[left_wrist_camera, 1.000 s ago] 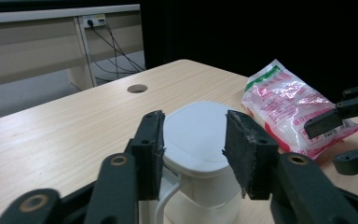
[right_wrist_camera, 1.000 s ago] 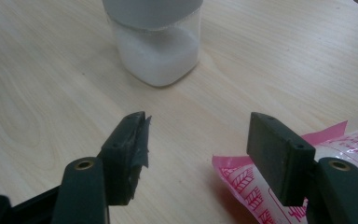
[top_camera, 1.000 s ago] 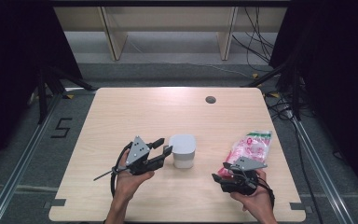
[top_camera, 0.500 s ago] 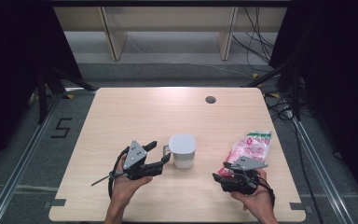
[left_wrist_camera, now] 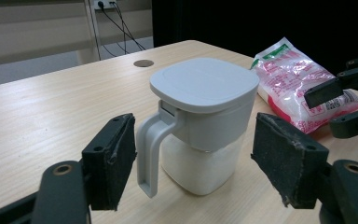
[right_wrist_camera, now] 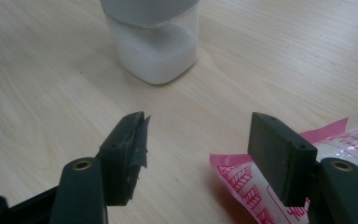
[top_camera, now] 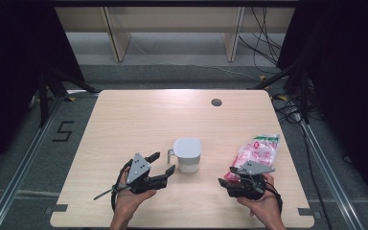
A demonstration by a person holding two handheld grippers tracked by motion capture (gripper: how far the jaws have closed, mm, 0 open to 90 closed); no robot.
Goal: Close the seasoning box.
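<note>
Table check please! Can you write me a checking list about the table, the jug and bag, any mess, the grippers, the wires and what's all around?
Surface: pale wooden table, one round dark hole near the far edge.
Job's things: clear jug with grey lid and handle, upright, white powder inside; pink and white bag lying flat at the right.
Clutter: nothing seen.
Grippers: left gripper open, jaws just been opening, the jug's handle ahead of them, untouched; right gripper open at the bag's corner, pads off it.
Cables: black cable at the left gripper; loose wires on the floor beyond.
Surroundings: grey floor, wooden shelf legs, black curtains.
</note>
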